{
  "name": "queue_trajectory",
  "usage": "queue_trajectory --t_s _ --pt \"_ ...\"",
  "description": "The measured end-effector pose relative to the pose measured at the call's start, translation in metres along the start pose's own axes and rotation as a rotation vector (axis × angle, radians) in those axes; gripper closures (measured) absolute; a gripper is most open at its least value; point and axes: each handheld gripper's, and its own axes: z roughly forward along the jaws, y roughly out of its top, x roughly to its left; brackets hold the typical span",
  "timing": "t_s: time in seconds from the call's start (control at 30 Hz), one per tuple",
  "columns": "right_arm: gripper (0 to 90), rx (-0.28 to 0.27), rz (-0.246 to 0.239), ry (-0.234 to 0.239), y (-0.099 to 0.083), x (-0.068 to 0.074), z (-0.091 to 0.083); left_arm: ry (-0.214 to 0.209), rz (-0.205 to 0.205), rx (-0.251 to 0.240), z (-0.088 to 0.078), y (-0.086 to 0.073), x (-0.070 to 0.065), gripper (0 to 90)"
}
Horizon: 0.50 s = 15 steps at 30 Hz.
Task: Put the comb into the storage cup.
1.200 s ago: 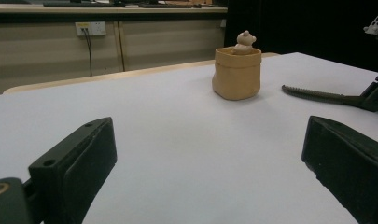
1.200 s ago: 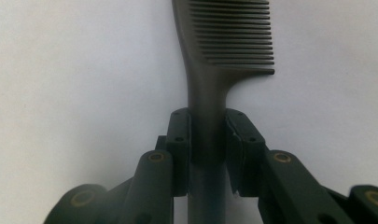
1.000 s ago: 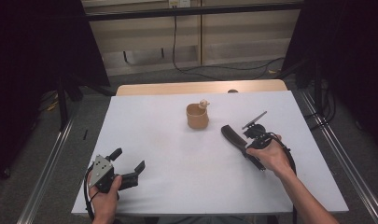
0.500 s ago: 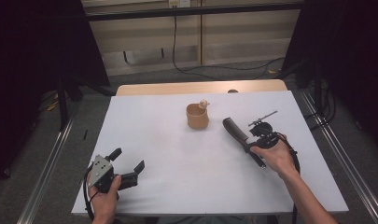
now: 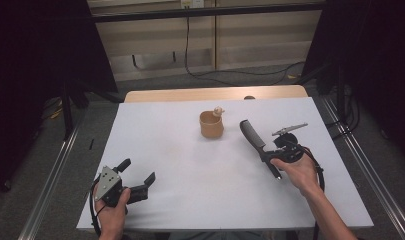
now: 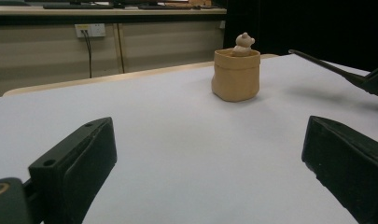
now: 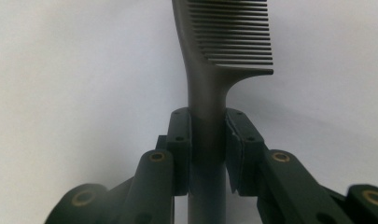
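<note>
- Left gripper (image 5: 140, 186), at seven o'clock on the white table (image 5: 190, 200), rests with jaws wide apart and empty.
- Small tan cup (image 5: 211, 125) holding a tiny bear figure (image 5: 218, 111) stands at twelve o'clock, untouched.
- Right gripper (image 7: 207, 140), at three o'clock, clamps the handle of a dark grey plastic comb (image 5: 253, 136), teeth end toward the cup; it looks picked up, not yet delivered.

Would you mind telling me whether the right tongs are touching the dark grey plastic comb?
Touching. In the right gripper view, the right tongs have both pads pressed flat against the handle of the dark grey plastic comb, with no gap on either side.
</note>
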Motion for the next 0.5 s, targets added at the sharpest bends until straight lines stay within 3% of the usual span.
queue_trajectory --t_s 0.33,0.5 --pt "72.9 -0.113 0.003 0.053 -0.0054 0.0013 -0.0047 -0.009 -0.003 -0.006 -0.0009 0.0004 0.0002 3.3" --pt "72.9 -0.175 0.0 0.049 -0.0056 0.0025 -0.008 -0.009 -0.002 -0.009 -0.0012 0.0007 0.0005 3.2"
